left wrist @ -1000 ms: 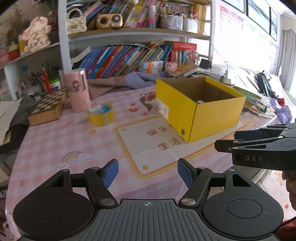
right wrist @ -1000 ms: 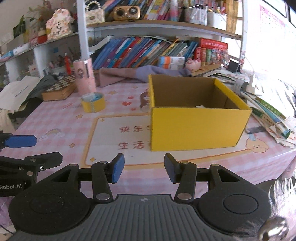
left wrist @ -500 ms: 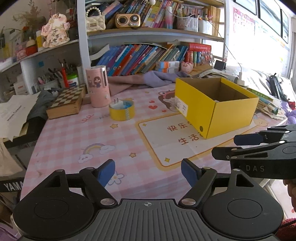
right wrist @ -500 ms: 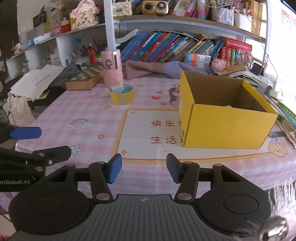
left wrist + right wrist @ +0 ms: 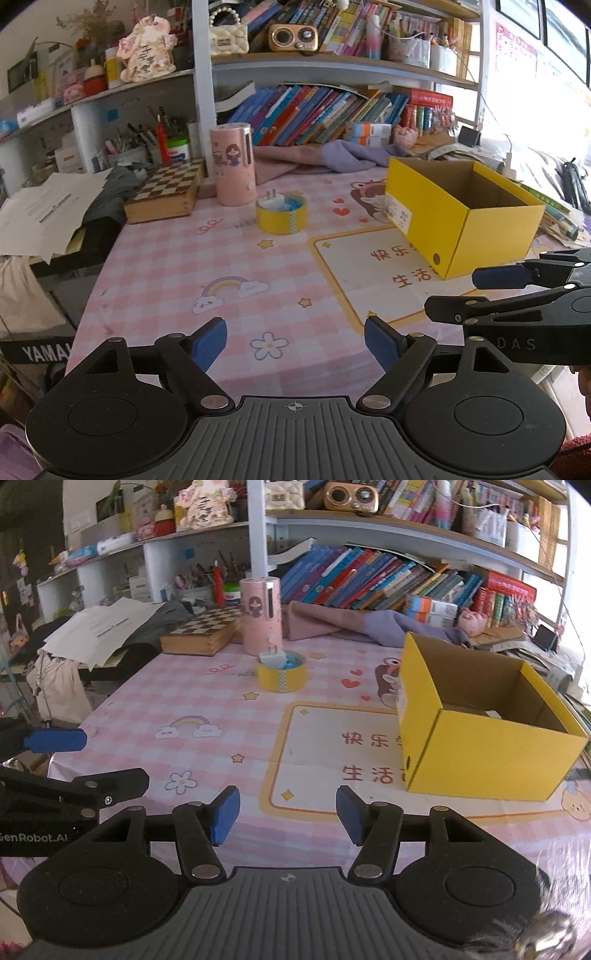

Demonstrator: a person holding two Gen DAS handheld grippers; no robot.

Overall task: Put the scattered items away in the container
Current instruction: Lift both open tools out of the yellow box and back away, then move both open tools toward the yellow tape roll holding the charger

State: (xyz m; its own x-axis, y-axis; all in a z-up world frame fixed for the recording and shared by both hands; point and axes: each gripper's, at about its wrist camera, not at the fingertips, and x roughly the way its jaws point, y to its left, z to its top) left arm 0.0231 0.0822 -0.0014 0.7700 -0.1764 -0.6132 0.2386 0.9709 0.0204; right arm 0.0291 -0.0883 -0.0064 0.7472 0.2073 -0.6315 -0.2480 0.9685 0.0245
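An open yellow cardboard box [image 5: 465, 210] [image 5: 480, 746] stands on the right of the pink checked tablecloth [image 5: 177, 258]. Farther back a yellow tape roll [image 5: 282, 218] [image 5: 282, 674] lies flat with a white plug [image 5: 273, 199] inside it. A pink cylinder [image 5: 234, 164] [image 5: 262, 616] stands upright behind the roll. My left gripper [image 5: 295, 341] hovers over the table's near edge, jaws opening, nothing between them. My right gripper [image 5: 288, 814] is beside it on the right, jaws also opening and empty. Each gripper shows at the edge of the other's view.
A folded chessboard box [image 5: 166, 192] lies left of the pink cylinder. Purple and pink cloth [image 5: 332, 158] is heaped behind the box. Shelves of books [image 5: 325, 110] rise at the back. Papers and dark cloth [image 5: 55, 210] hang off the left side.
Both views have swung left and pulled back, so the yellow box sits farther right and smaller. The jaws of both grippers stand wider apart than before.
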